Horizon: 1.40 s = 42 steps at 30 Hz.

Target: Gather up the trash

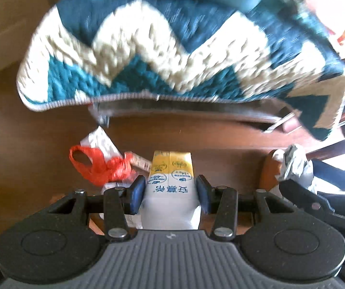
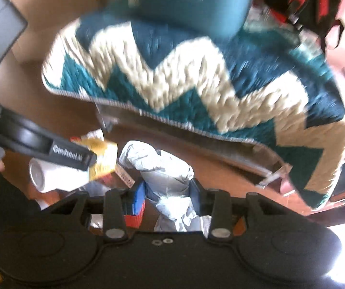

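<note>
Left gripper (image 1: 170, 196) clamps a milk carton (image 1: 170, 180), right gripper (image 2: 167, 193) clamps crumpled paper (image 2: 165, 168); red bag (image 1: 97, 166), white can (image 2: 52, 175) remain uncollected on floor.

A home (zigzag rug (image 1: 172, 55), wooden floor (image 1: 28, 120)).

Our left gripper (image 1: 171, 193) has a grey ribbed body, black linkage arms with silver rivets, two round black discs and blue pads on its fingers (image 1: 137, 193). Our right gripper (image 2: 167, 196) is all black, blue-padded too. White "GenRobot.AI" lettering marks one black finger.
</note>
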Tool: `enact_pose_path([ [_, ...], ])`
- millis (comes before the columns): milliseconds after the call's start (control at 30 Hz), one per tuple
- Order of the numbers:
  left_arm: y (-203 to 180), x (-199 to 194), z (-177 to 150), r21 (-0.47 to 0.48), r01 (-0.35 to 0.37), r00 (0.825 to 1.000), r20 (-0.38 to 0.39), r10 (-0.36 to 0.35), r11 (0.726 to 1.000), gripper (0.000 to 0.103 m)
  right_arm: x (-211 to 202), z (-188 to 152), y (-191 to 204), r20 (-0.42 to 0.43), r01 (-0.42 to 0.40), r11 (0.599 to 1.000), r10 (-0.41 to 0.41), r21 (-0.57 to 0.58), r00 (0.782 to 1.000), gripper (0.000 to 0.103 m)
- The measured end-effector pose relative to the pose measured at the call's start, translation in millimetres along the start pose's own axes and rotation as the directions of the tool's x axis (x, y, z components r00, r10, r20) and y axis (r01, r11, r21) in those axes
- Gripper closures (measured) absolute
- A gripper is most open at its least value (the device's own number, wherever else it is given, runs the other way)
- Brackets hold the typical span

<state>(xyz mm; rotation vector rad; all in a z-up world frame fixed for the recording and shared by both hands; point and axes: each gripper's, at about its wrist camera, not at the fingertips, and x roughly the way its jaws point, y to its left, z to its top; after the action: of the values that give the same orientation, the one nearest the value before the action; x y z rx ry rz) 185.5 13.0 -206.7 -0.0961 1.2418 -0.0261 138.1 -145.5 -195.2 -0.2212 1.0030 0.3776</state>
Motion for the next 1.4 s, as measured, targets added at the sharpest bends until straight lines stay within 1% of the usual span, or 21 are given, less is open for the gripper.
enact_pose_path([
  [67, -5.2, -25.7, -0.8, 0.026, -0.01, 0.999, 0.053, 0.008, 1.0, 0.058, -22.4, 2.0, -0.7, 0.053, -0.001, 1.0, 0.0, 0.013, 0.999, 0.066],
  [167, -15.8, -63.2, -0.1, 0.054, -0.001, 0.992, 0.129, -0.006, 0.999, 0.058, -56.6, 7.5, -1.4, 0.134, 0.002, 1.0, -0.006, 0.03, 0.991, 0.066],
  [267, -24.3, -97.3, 2.8, 0.08, 0.005, 0.978, 0.207, -0.022, 0.997, 0.058, -85.5, 12.7, -5.3, 0.207, 0.003, 0.999, -0.013, 0.051, 0.978, 0.066],
  [400, -31.9, -137.2, 11.4, 0.087, 0.034, 0.955, 0.291, -0.058, 0.996, 0.059, -123.3, 27.5, -15.7, 0.297, -0.003, 0.996, -0.024, 0.09, 0.954, 0.066],
  [467, -35.1, -157.4, 17.7, 0.095, 0.04, 0.939, 0.337, -0.07, 0.995, 0.067, -141.1, 37.8, -22.0, 0.344, -0.005, 0.995, -0.03, 0.101, 0.938, 0.066],
  [533, -39.7, -178.6, 24.8, 0.119, 0.023, 0.916, 0.396, -0.069, 0.993, 0.067, -159.0, 50.0, -26.6, 0.39, -0.003, 0.995, -0.038, 0.102, 0.92, 0.066],
  [633, -44.4, -205.7, 37.7, 0.139, 0.011, 0.885, 0.459, -0.074, 0.99, 0.074, -186.5, 71.3, -31.2, 0.459, 0.014, 0.996, -0.053, 0.088, 0.887, 0.066],
  [700, -44.7, -222.0, 48.5, 0.131, 0.027, 0.868, 0.488, -0.089, 0.991, 0.088, -201.8, 85.4, -33.8, 0.499, 0.02, 0.996, -0.059, 0.084, 0.865, 0.066],
  [767, -42.4, -235.4, 57.6, 0.129, 0.046, 0.854, 0.509, -0.106, 0.991, 0.089, -214.5, 97.8, -37.0, 0.529, 0.023, 0.997, -0.06, 0.076, 0.846, 0.066],
  [833, -38.6, -242.5, 61.1, 0.133, 0.042, 0.839, 0.534, -0.108, 0.99, 0.089, -224.8, 108.7, -39.0, 0.549, 0.03, 0.997, -0.062, 0.067, 0.833, 0.066],
  [867, -35.3, -240.6, 63.0, 0.14, 0.047, 0.844, 0.525, -0.114, 0.989, 0.089, -228.1, 111.6, -40.1, 0.558, 0.03, 0.997, -0.062, 0.066, 0.827, 0.066],
  [900, -31.5, -234.1, 63.2, 0.137, 0.055, 0.857, 0.502, -0.118, 0.989, 0.089, -229.9, 113.0, -42.2, 0.563, 0.025, 0.997, -0.059, 0.068, 0.825, 0.066],
  [967, -22.5, -210.7, 61.5, 0.121, 0.079, 0.892, 0.434, -0.125, 0.989, 0.089, -223.1, 109.1, -47.9, 0.552, 0.012, 0.997, -0.055, 0.081, 0.832, 0.065],
  [1000, -18.5, -194.9, 58.5, 0.115, 0.086, 0.908, 0.399, -0.125, 0.99, 0.089, -215.5, 105.1, -51.4, 0.536, 0.004, 0.996, -0.053, 0.091, 0.842, 0.065],
  [1100, -10.5, -137.3, 50.0, 0.1, 0.068, 0.955, 0.283, -0.094, 0.993, 0.089, -179.0, 88.4, -61.5, 0.462, -0.017, 0.991, -0.048, 0.134, 0.886, 0.065],
  [1167, -7.6, -98.2, 47.2, 0.1, 0.045, 0.978, 0.199, -0.064, 0.994, 0.089, -149.0, 77.6, -67.8, 0.409, -0.036, 0.985, -0.035, 0.166, 0.912, 0.065],
  [1200, -6.0, -78.0, 46.6, 0.1, 0.034, 0.986, 0.158, -0.05, 0.994, 0.088, -131.9, 72.1, -71.9, 0.379, -0.05, 0.981, -0.025, 0.186, 0.925, 0.065],
  [1267, 1.0, -41.3, 43.3, 0.091, 0.019, 0.996, 0.086, -0.027, 0.996, 0.087, -105.8, 64.7, -75.8, 0.344, -0.065, 0.976, -0.01, 0.207, 0.939, 0.065],
  [1333, 7.0, -6.6, 42.2, 0.072, 0.021, 1.0, 0.016, -0.022, 0.997, 0.081, -78.4, 62.0, -79.6, 0.307, -0.069, 0.974, -0.001, 0.216, 0.952, 0.065],
  [1367, 10.2, 14.4, 43.3, 0.062, 0.024, 0.999, -0.023, -0.023, 0.998, 0.072, -64.6, 62.0, -81.5, 0.289, -0.071, 0.973, 0.005, 0.219, 0.957, 0.065],
  [1400, 12.5, 31.2, 44.4, 0.059, 0.027, 0.998, -0.049, -0.024, 0.998, 0.06, -49.5, 61.6, -83.1, 0.269, -0.074, 0.973, 0.012, 0.22, 0.963, 0.065],
])
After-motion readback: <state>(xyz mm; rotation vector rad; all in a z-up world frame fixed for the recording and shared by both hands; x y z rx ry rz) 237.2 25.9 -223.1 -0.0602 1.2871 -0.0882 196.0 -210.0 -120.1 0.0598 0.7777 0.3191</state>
